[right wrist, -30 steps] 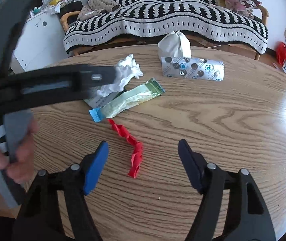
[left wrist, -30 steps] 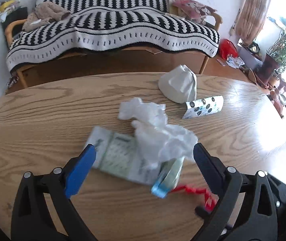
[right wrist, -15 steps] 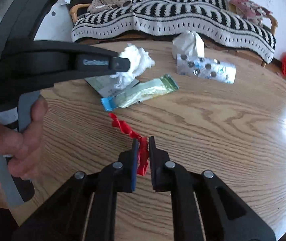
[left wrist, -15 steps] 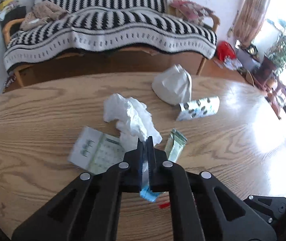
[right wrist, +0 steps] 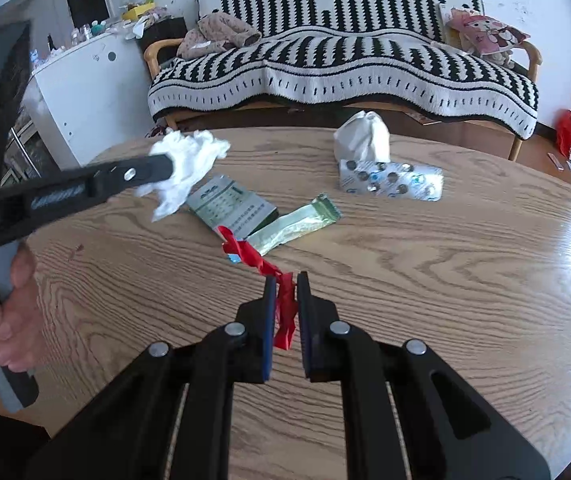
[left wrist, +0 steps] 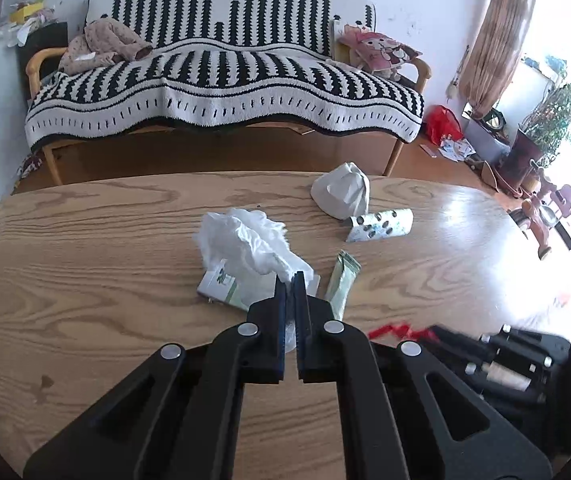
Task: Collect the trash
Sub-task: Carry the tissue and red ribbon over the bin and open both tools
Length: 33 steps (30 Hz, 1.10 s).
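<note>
My left gripper [left wrist: 291, 280] is shut on a crumpled white tissue [left wrist: 245, 242] and holds it above the wooden table [left wrist: 85, 280]; it also shows in the right wrist view [right wrist: 187, 166]. My right gripper [right wrist: 284, 280] is shut on a twisted red wrapper [right wrist: 261, 264], lifted off the table; it also shows in the left wrist view [left wrist: 395, 330]. On the table lie a green-white leaflet [right wrist: 231, 204], a pale green sachet [right wrist: 297, 224], a silver blister pack [right wrist: 391, 180] and a folded white tissue [right wrist: 361, 138].
A sofa with a black-and-white striped blanket [left wrist: 225, 80] stands behind the table. A white cabinet [right wrist: 81, 92] is at the left. A red bag [left wrist: 443, 124] and plants [left wrist: 553, 116] are on the floor at the right.
Both grippers closed, the left on the white tissue and the right on the red wrapper, then both lifted their pieces off the table.
</note>
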{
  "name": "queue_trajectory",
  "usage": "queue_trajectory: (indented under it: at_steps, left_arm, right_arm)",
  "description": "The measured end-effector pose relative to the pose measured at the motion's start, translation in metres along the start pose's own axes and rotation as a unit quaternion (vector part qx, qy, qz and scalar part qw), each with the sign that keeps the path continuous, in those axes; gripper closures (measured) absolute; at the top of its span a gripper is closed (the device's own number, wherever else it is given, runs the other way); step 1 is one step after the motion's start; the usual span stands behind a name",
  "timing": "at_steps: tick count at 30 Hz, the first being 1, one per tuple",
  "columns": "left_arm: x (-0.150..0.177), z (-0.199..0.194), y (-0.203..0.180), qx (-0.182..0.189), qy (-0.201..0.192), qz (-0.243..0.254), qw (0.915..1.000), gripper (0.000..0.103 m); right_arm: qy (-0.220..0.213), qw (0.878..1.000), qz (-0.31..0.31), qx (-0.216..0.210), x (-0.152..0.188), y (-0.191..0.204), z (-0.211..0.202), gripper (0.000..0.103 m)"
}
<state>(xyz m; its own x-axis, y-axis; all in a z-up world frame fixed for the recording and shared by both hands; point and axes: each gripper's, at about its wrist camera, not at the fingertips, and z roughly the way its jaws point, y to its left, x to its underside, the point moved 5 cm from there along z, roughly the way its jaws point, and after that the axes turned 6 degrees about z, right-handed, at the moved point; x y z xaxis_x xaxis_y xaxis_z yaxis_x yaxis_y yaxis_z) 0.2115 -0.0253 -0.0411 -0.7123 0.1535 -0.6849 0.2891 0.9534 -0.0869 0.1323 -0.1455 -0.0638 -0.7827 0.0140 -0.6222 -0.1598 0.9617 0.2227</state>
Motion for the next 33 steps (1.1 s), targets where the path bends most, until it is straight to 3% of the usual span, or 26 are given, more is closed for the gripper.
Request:
queue_trajectory:
  at_steps: [4,8,12,17,21,24,26,31,33]
  left_arm:
    - [0.006,-0.02,-0.013,-0.003,-0.005,0.008,0.9999,0.1]
    - [0.014,-0.047,-0.048,-0.008,-0.017,0.037,0.9991,0.1]
    - [0.025,-0.076,-0.112,0.03,-0.033,0.076,0.9961,0.1]
    - [0.043,-0.101,-0.229,0.113,-0.028,0.122,0.9857,0.1]
    - [0.064,-0.11,-0.334,0.189,-0.009,0.159,0.9689,0.1]
    - [0.086,-0.115,-0.417,0.232,0.002,0.199,0.952,0.1]
    - [0.11,-0.114,-0.48,0.267,0.017,0.232,0.9352,0.1]
    - [0.17,-0.097,-0.583,0.313,0.074,0.287,0.9022,0.1]
    - [0.19,-0.088,-0.609,0.317,0.086,0.306,0.8936,0.1]
  right_arm:
    - [-0.017,0.999,0.032,0.009,0.002,-0.023,-0.036,0.092]
    - [-0.047,0.996,0.063,0.03,0.011,-0.065,-0.102,0.092]
    - [-0.064,0.991,0.085,0.08,0.043,-0.123,-0.168,0.092]
    - [-0.077,0.975,0.143,0.149,0.102,-0.211,-0.263,0.092]
    - [-0.081,0.953,0.199,0.212,0.163,-0.283,-0.334,0.092]
    - [-0.079,0.934,0.245,0.247,0.208,-0.33,-0.374,0.092]
    - [-0.076,0.92,0.277,0.267,0.239,-0.359,-0.397,0.092]
    - [-0.064,0.892,0.34,0.29,0.305,-0.409,-0.428,0.092]
    - [-0.061,0.885,0.359,0.289,0.325,-0.424,-0.431,0.092]
